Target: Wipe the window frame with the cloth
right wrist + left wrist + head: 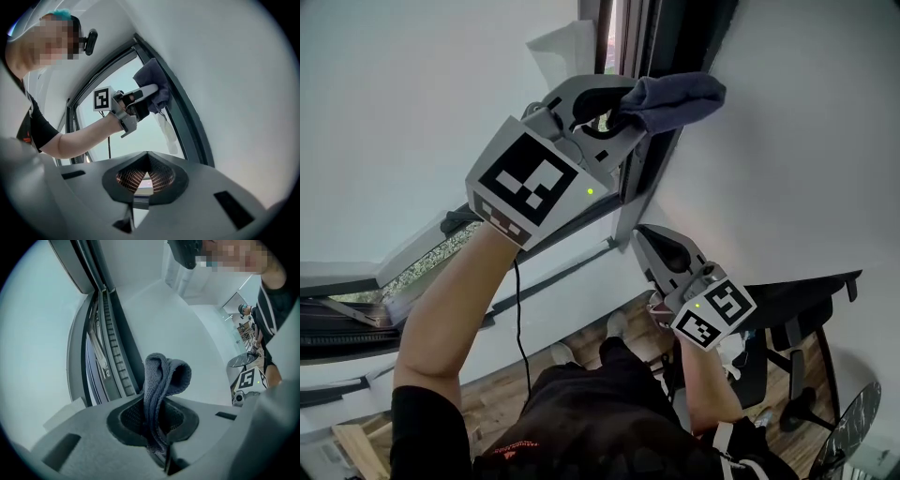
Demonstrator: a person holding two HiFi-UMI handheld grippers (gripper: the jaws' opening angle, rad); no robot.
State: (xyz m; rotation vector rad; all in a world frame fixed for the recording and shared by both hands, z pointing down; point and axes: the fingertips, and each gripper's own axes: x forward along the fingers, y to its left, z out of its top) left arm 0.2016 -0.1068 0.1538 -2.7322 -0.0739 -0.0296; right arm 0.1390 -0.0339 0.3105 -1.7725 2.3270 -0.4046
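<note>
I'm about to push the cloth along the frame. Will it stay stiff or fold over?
Probably floppy: the cloth folds over itself beyond the left gripper, which is shut on it. It looks light and knitted, so it may bunch or drag against the window frame rather than slide.

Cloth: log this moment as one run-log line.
left gripper: shut on cloth | cloth: against window frame | right gripper: shut, empty, lower down, clear of frame

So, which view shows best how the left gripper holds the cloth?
The left gripper view: the cloth stands folded, close up, between the shut jaws of the left gripper. The head view shows it sideways, bunched at the window frame. The right gripper view shows it only small and distant.
</note>
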